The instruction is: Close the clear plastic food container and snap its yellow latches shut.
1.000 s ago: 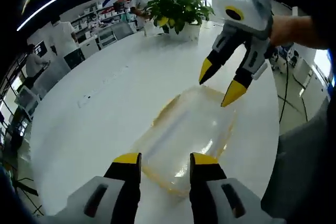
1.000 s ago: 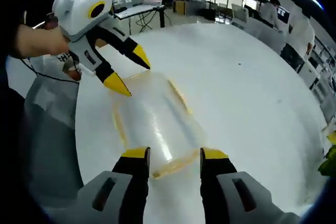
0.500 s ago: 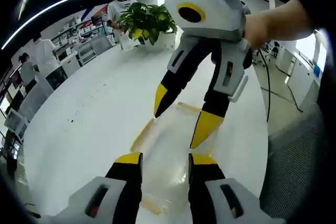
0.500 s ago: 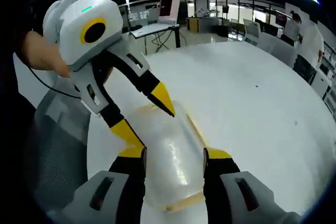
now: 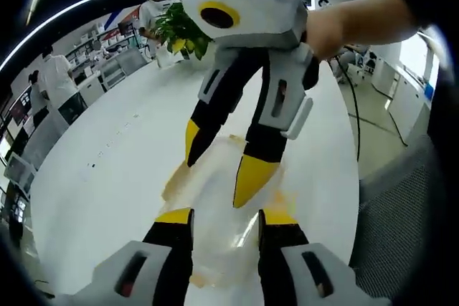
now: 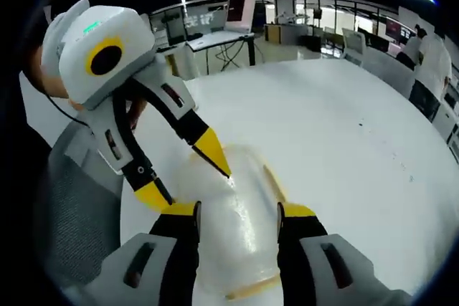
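A clear plastic container (image 5: 215,202) with yellow latches lies flat on the white table (image 5: 107,170), its lid down. In the left gripper view my left gripper (image 5: 226,218) hovers open over the container's near end. My right gripper (image 5: 219,163) reaches in from above, open, with its yellow fingertips (image 5: 251,180) spread over the lid. In the right gripper view the container (image 6: 240,198) sits between the jaws of my right gripper (image 6: 240,211). There the left gripper (image 6: 183,173) comes in from the left, one fingertip (image 6: 215,154) at the lid's far end. Whether it touches the lid is unclear.
A potted plant (image 5: 176,30) stands at the table's far side, with people and shelves behind it. Grey chair fabric (image 5: 401,220) lies just past the table edge beside the container. A desk with a laptop (image 6: 240,8) stands beyond the table.
Both grippers have closed in over the container from opposite ends. Each now looms larger in the other's view, fingertips lower and nearer the lid. The container has stayed put.
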A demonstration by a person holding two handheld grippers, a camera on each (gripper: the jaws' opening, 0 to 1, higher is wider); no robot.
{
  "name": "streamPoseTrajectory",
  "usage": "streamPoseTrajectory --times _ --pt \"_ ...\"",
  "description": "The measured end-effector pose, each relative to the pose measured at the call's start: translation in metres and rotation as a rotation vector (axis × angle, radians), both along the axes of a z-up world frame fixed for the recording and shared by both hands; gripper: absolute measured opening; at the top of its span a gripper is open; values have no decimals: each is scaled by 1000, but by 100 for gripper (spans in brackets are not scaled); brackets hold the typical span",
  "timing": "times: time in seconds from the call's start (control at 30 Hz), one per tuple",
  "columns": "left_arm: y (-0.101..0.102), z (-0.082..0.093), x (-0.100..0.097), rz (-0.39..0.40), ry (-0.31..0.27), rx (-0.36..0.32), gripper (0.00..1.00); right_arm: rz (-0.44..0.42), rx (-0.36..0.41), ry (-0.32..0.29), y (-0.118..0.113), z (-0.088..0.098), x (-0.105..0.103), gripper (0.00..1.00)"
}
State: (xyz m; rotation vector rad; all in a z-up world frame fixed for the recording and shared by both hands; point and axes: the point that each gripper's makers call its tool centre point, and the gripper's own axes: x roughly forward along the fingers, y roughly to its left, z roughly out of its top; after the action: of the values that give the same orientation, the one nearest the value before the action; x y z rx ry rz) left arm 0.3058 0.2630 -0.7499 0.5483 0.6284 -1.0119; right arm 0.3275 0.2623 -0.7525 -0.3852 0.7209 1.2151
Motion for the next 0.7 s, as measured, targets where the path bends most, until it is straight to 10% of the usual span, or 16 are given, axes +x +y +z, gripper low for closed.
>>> streamPoseTrajectory --times 0.7 --pt "-12 -23 -23 -200 -123 197 40 154 -130 47 1 -9 13 42"
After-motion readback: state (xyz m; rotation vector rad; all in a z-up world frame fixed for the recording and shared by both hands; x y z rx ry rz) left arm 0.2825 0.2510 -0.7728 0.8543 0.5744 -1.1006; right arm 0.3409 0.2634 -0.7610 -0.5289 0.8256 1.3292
